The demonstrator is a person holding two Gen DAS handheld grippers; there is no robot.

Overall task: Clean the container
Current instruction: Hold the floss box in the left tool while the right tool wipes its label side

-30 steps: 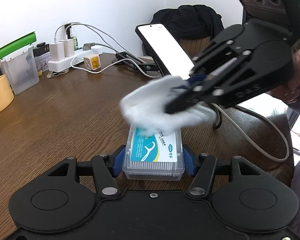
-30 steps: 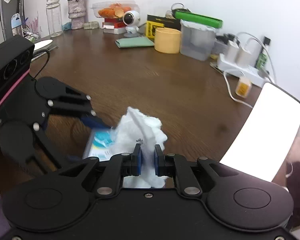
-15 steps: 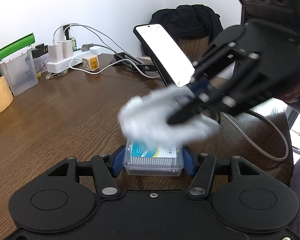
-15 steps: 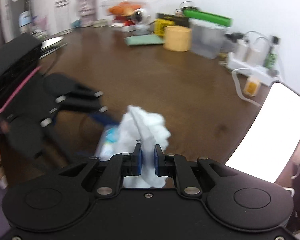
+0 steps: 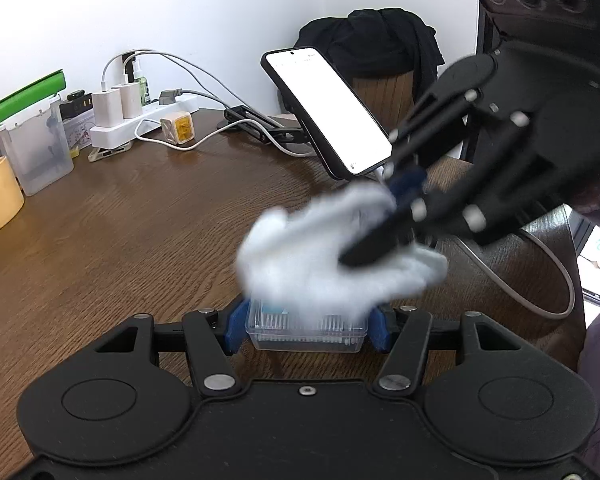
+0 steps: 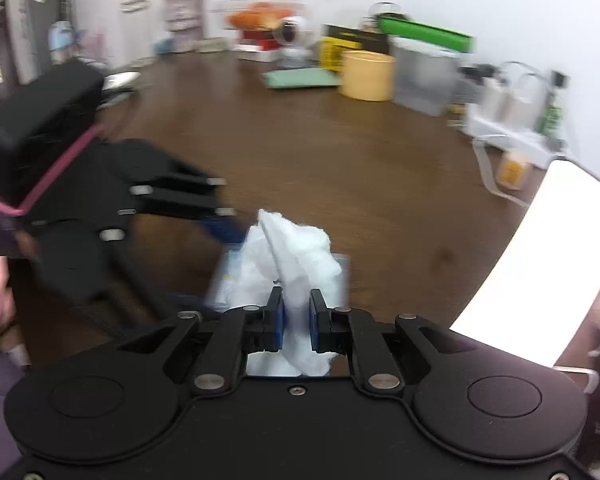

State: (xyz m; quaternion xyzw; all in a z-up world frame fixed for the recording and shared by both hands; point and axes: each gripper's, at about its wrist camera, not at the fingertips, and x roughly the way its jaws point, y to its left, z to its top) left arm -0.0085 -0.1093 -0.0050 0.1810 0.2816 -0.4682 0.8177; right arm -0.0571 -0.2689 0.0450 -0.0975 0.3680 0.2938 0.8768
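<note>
White crumpled tissue wad (image 5: 332,256) now covers almost the whole lid of the small clear plastic box with the turquoise label (image 5: 306,326); one second ago most of that label was open to the left wrist camera, and half a second ago only a strip of it, so your wipe has travelled from the far end of the lid toward the near end. Your right gripper (image 6: 296,314) is closed tight on the tissue, with both blue pads pressed into it, and it comes to the box from the right and from above. Your left gripper (image 5: 305,326) is clamped on the box, one blue pad on each short side, and the box sits low over the brown wooden table (image 5: 140,216), in the same place between the fingers as before. The right wrist view is strongly blurred, so the stroke is probably fast. I judge that the top face is nearly done with this pass. The side walls and the underside look not yet wiped, and for them you would need to turn the box in the left grip. The white-screen phone on its stand (image 5: 328,108) is near behind the wiping hand, so take care on the return stroke.
</note>
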